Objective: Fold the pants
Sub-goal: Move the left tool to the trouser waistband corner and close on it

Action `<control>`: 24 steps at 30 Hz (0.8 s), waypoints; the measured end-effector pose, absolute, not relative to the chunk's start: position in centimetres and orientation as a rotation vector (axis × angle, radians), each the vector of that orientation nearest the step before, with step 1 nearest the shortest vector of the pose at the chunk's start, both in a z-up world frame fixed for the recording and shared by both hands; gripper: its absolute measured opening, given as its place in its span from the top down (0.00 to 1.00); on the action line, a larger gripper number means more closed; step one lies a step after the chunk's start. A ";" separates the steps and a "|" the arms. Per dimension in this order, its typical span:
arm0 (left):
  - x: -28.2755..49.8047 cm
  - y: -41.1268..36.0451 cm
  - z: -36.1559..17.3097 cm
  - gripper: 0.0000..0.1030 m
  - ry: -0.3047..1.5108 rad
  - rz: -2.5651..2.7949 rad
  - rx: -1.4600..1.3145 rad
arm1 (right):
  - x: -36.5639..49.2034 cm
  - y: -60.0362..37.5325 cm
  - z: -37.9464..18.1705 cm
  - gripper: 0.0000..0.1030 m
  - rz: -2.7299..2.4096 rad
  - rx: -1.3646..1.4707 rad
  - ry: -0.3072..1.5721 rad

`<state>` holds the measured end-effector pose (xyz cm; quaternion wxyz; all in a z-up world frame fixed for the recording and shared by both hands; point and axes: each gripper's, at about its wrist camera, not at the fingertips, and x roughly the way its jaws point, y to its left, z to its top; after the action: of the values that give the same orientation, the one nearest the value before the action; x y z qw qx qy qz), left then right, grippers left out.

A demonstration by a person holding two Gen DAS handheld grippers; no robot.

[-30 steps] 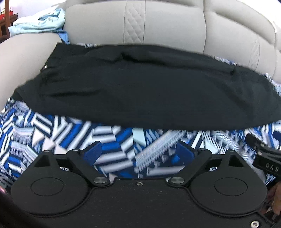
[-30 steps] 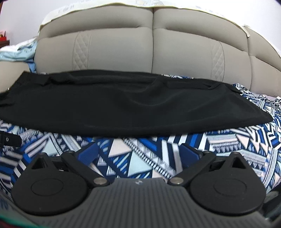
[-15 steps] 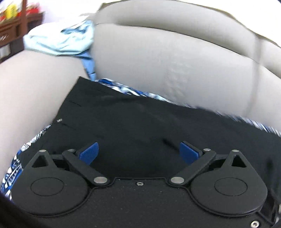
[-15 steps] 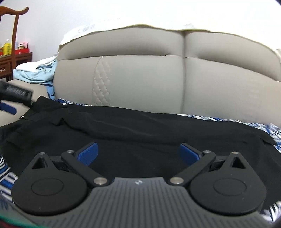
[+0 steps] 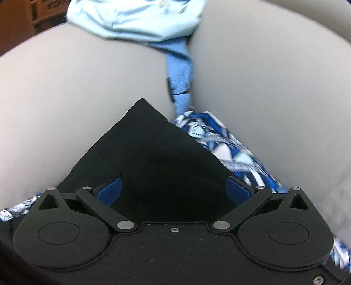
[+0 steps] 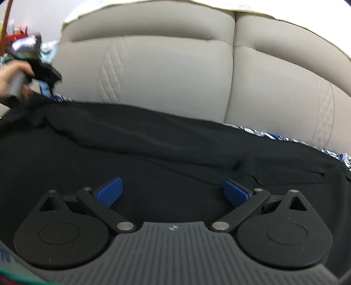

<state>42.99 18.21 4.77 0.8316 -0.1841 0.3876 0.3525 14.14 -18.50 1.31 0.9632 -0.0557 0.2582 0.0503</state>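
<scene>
Black pants (image 6: 153,153) lie spread lengthwise along the sofa seat, on a blue-and-white patterned cover (image 5: 228,140), with the grey sofa back (image 6: 166,72) rising just behind them. One end corner of the pants reaches the armrest end of the seat, where the cloth comes to a sharp flat point against the grey armrest (image 5: 76,87). A pale blue garment (image 5: 140,19) is heaped on top of that armrest, well clear of the work.

The left gripper (image 5: 173,188) hangs right over that corner, jaws spread wide with nothing pinched; its blue pads (image 5: 109,190) sit either side of the black cloth without pressing. From the other side you can see a hand (image 6: 13,76) carrying it at the far left end of the seat. The right gripper (image 6: 173,190) hovers over the middle of the pants, near the front edge of the seat, jaws also wide apart and empty.

The fabric looks thin, soft and limp, with low ridges running along its length; I'd expect it to sag and drag rather than hold any shape. Best bet, to my eye, is a pinch on the doubled hem right at that corner, where the edge is firmest, and a matching pinch further along the same edge so the fold lifts evenly.
</scene>
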 end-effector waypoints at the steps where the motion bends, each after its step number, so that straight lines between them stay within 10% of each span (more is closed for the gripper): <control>1: 43.3 18.7 4.3 0.02 0.824 0.762 -0.411 | 14.3 -18.6 1.2 0.00 0.102 -0.108 0.533; 13: 47.9 19.4 0.7 0.02 0.868 0.935 -0.385 | 14.6 -19.4 0.8 0.00 0.125 -0.051 0.555; 17: 45.9 17.9 1.0 0.82 0.767 0.914 -0.325 | 14.8 -19.5 0.9 0.00 0.127 -0.050 0.559; 24: 41.0 16.2 4.8 0.93 0.658 0.752 -0.255 | 14.8 -19.5 0.9 0.00 0.127 -0.051 0.562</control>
<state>41.03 16.24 4.76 0.8701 -0.1218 0.3144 0.3595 14.75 -19.50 0.90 0.9585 -0.0254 0.2770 0.0624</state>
